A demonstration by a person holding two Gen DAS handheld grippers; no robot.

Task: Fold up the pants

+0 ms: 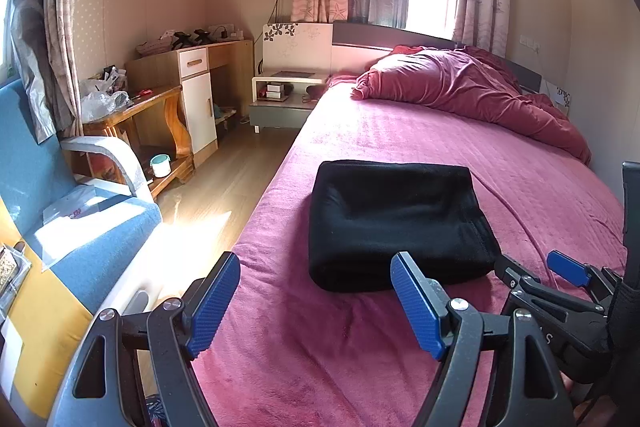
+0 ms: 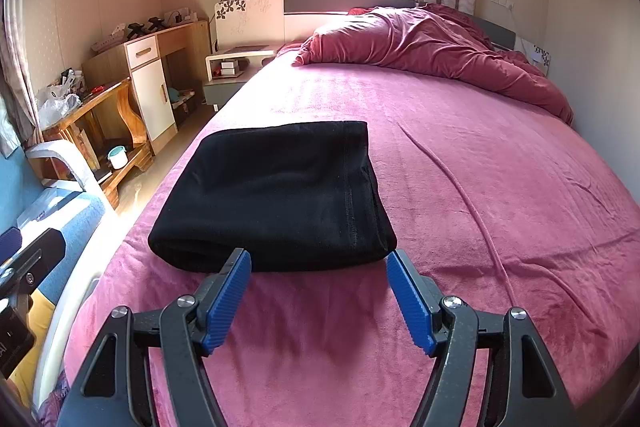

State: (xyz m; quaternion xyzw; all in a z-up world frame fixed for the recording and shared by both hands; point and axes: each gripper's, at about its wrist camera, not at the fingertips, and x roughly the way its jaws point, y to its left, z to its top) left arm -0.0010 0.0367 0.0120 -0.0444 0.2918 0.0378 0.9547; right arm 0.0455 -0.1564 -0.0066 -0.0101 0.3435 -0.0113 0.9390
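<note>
The black pants [image 1: 396, 223] lie folded into a compact rectangle on the pink bed sheet [image 1: 320, 347], near the bed's left edge; they also show in the right wrist view [image 2: 276, 195]. My left gripper [image 1: 316, 267] is open and empty, just short of the pants' near edge. My right gripper [image 2: 318, 259] is open and empty, its fingertips right at the pants' near edge; it also shows at the right of the left wrist view [image 1: 528, 265]. Neither gripper holds fabric.
A crumpled red duvet [image 2: 432, 47] lies at the head of the bed. A blue armchair [image 1: 60, 211] stands left of the bed, with a wooden table [image 1: 140, 115], cabinet [image 1: 196, 99] and nightstand [image 1: 284, 95] beyond it. A wall runs along the bed's right side.
</note>
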